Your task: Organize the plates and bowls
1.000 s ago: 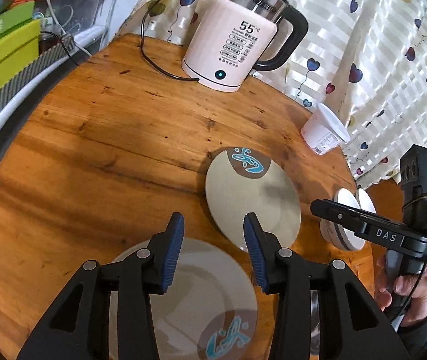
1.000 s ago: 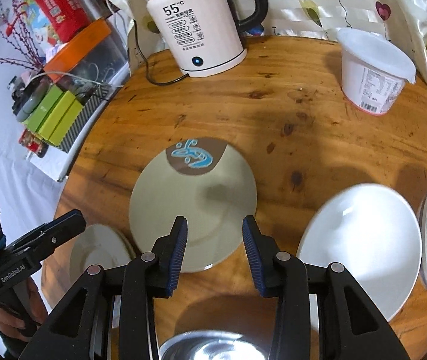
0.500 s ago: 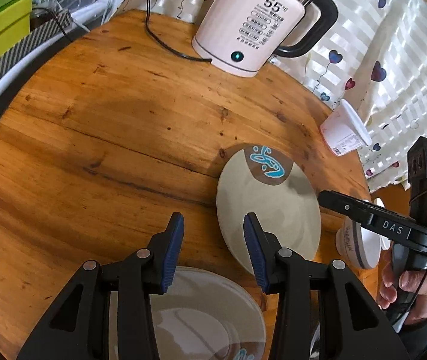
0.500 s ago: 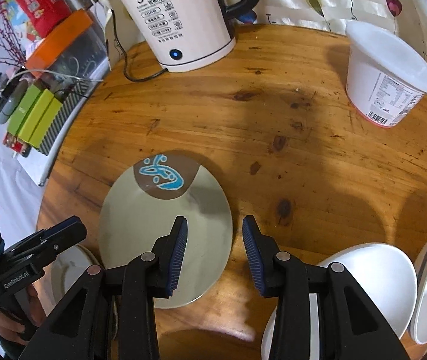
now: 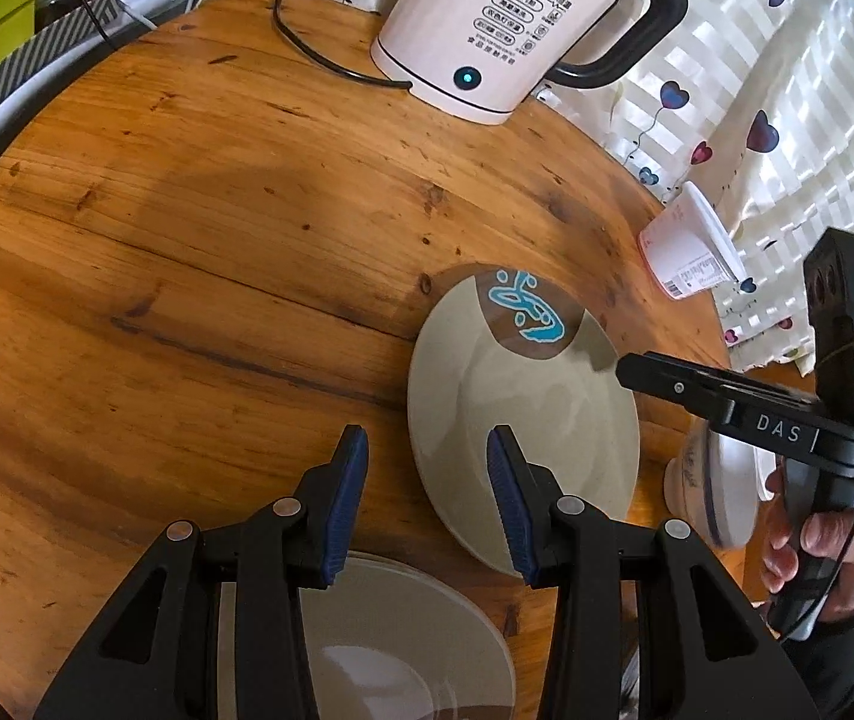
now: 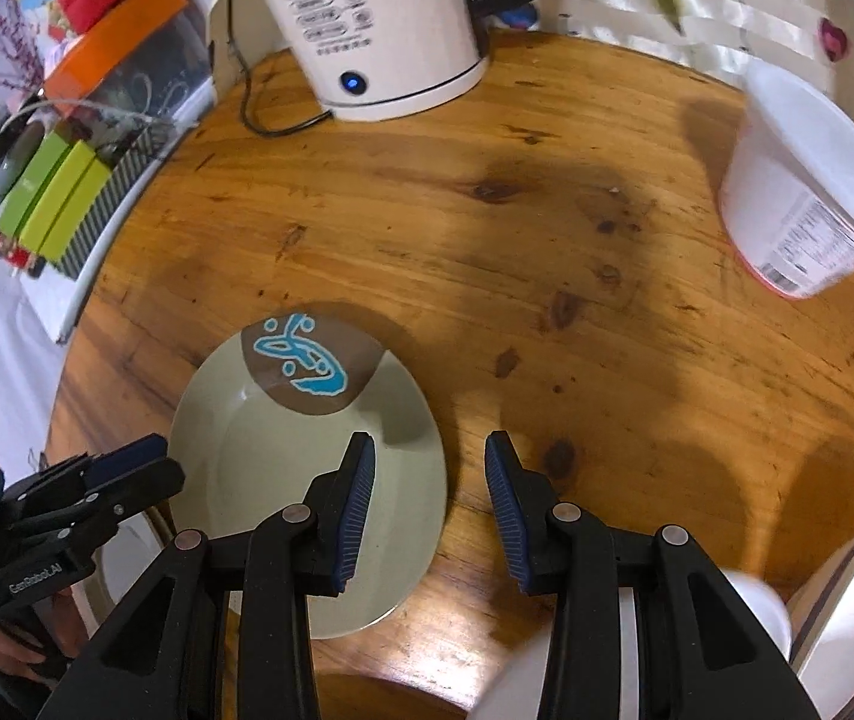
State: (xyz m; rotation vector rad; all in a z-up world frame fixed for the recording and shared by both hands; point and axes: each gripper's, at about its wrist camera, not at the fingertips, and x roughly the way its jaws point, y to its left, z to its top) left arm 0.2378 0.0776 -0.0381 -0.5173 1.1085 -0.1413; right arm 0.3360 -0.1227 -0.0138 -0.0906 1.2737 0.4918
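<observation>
A beige plate with a blue fish on a brown patch [image 5: 523, 420] [image 6: 282, 480] lies flat on the round wooden table [image 5: 216, 240]. My left gripper [image 5: 427, 498] hangs open over the plate's left rim, which shows between its blue pads. My right gripper [image 6: 430, 498] is open over the opposite rim; from the left wrist it shows side-on [image 5: 631, 367] above the plate. Neither pair of pads presses on anything. A second beige plate [image 5: 402, 642] lies under my left gripper's body. White bowls [image 5: 721, 492] [image 6: 847, 618] stand on edge at the table's right rim.
A white electric kettle [image 5: 487, 30] [image 6: 378, 18] with its cord stands at the back. A white lidded tub [image 5: 691, 252] [image 6: 811, 192] is at the back right by a heart-print curtain. Green boxes and a striped tray [image 6: 66, 204] sit off the left edge. A hand [image 5: 823, 546] holds the right gripper.
Both grippers have moved forward and down toward the fish plate. The near plate has slid toward the bottom of the left view, and the white bowls toward the right view's bottom corner.
</observation>
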